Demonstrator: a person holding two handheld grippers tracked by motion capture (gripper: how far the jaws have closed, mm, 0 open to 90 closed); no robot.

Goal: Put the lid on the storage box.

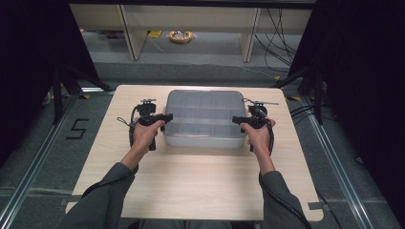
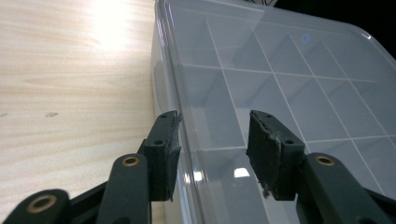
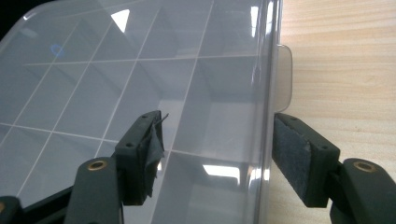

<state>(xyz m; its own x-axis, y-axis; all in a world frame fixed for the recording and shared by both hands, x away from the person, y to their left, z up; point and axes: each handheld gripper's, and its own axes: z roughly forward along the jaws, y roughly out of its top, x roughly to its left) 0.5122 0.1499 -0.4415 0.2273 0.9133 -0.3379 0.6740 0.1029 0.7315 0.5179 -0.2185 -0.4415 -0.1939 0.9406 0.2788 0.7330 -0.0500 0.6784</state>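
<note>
A clear plastic compartment box [image 1: 204, 114] with its lid on lies at the middle of the wooden table [image 1: 191, 176]. My left gripper [image 1: 166, 117] is at the box's left side and my right gripper [image 1: 237, 119] at its right side. In the left gripper view the open gripper [image 2: 212, 149] straddles the left rim of the box [image 2: 289, 70], one jaw outside the wall, the other over the lid. In the right gripper view the open gripper [image 3: 217, 154] straddles the right rim of the box [image 3: 116, 70] the same way, just below a latch tab [image 3: 283, 79].
Bare tabletop [image 2: 70, 93] lies outside the box on both sides and in front of it. Beyond the table are shelf legs, a yellow roll [image 1: 181, 36] on the floor, cables [image 1: 282, 38] at the back right, and black curtains at both sides.
</note>
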